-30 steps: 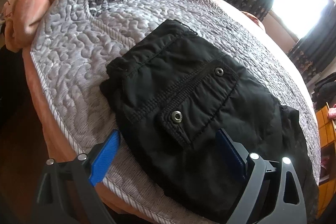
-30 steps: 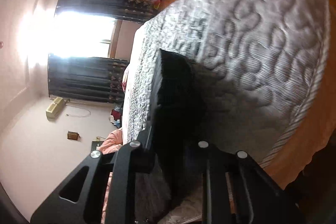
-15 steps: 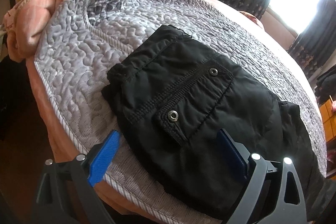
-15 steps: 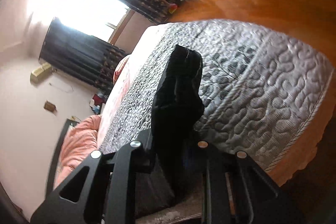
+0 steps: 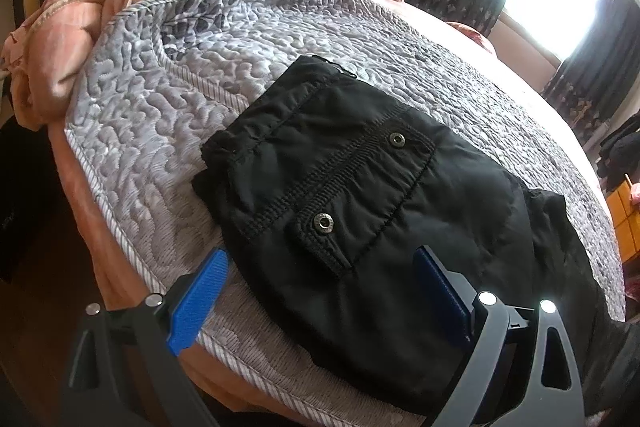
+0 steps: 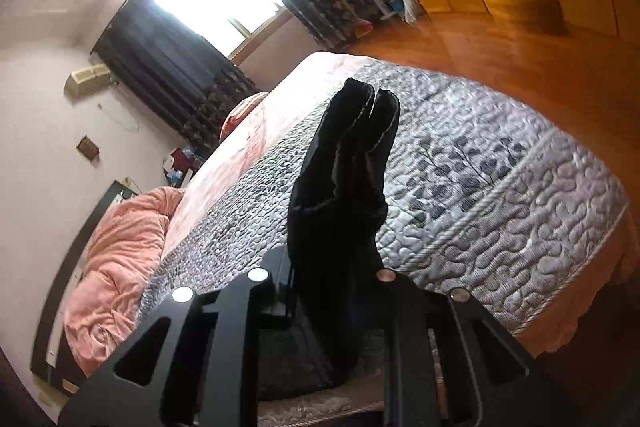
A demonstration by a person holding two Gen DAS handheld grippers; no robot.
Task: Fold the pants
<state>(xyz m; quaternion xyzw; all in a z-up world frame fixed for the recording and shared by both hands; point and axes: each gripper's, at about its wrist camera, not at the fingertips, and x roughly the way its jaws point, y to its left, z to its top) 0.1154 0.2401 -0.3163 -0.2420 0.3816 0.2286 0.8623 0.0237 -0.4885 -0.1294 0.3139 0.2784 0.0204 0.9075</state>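
Two grippers, two jobs, as I read it. My right gripper [image 6: 334, 291] is clamped on the leg end of the black pants [image 5: 360, 211], holding that fabric raised above the grey quilt [image 5: 168, 115], so I judge the fold-over is under way. The waist and snap pocket lie flat near the bed edge. My left gripper [image 5: 320, 291] hovers just over them, blue fingers [image 5: 198, 301] spread wide, gripping nothing. Next I'd carry the legs across onto the waist; contact depth is hard to judge through this lens.

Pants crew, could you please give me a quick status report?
Left gripper open above pants. Right gripper shut on pants, leg ends lifted. Nothing in the way on quilt.
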